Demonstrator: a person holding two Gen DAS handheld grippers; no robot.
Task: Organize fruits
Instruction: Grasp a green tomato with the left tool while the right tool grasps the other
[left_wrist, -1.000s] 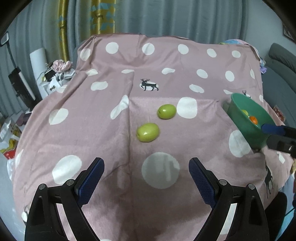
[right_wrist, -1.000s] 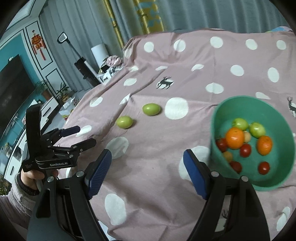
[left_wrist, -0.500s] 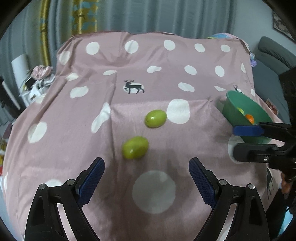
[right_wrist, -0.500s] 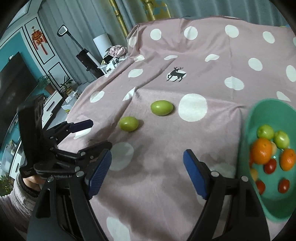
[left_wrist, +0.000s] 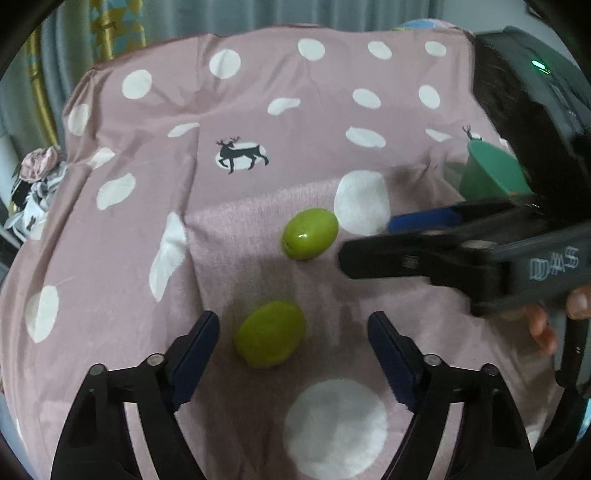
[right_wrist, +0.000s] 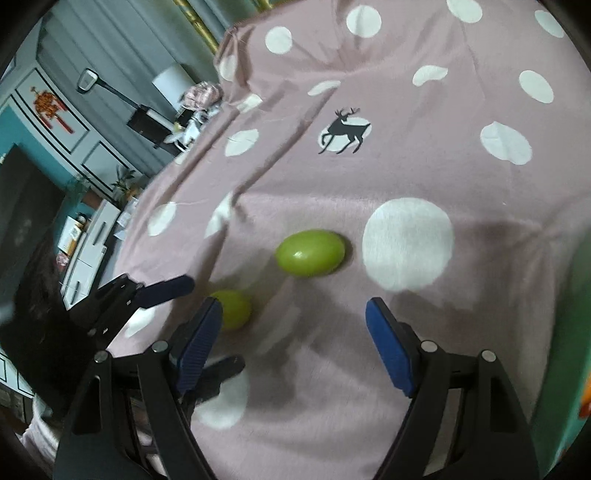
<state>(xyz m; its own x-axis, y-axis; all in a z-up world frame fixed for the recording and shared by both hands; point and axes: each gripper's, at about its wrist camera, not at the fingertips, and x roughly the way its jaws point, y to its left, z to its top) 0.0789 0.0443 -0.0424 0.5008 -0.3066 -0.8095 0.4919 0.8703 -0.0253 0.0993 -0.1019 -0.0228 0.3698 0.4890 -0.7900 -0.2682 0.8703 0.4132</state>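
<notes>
Two green oval fruits lie on the pink polka-dot cloth. The near fruit sits just ahead of my open left gripper, between its blue pads. The far fruit lies beyond it. In the right wrist view the far fruit is ahead of my open right gripper, and the near fruit peeks out beside the left pad. The right gripper reaches in from the right next to the far fruit. The green bowl stands at the right, mostly hidden.
The bowl's edge fills the right border of the right wrist view, with something orange inside. The cloth drops off at the left toward a room with cabinets and clutter. Curtains hang behind the table.
Both grippers have moved in toward the two green fruits. The left one now brackets the near fruit. The right one has swung left away from the bowl, toward the far fruit.
</notes>
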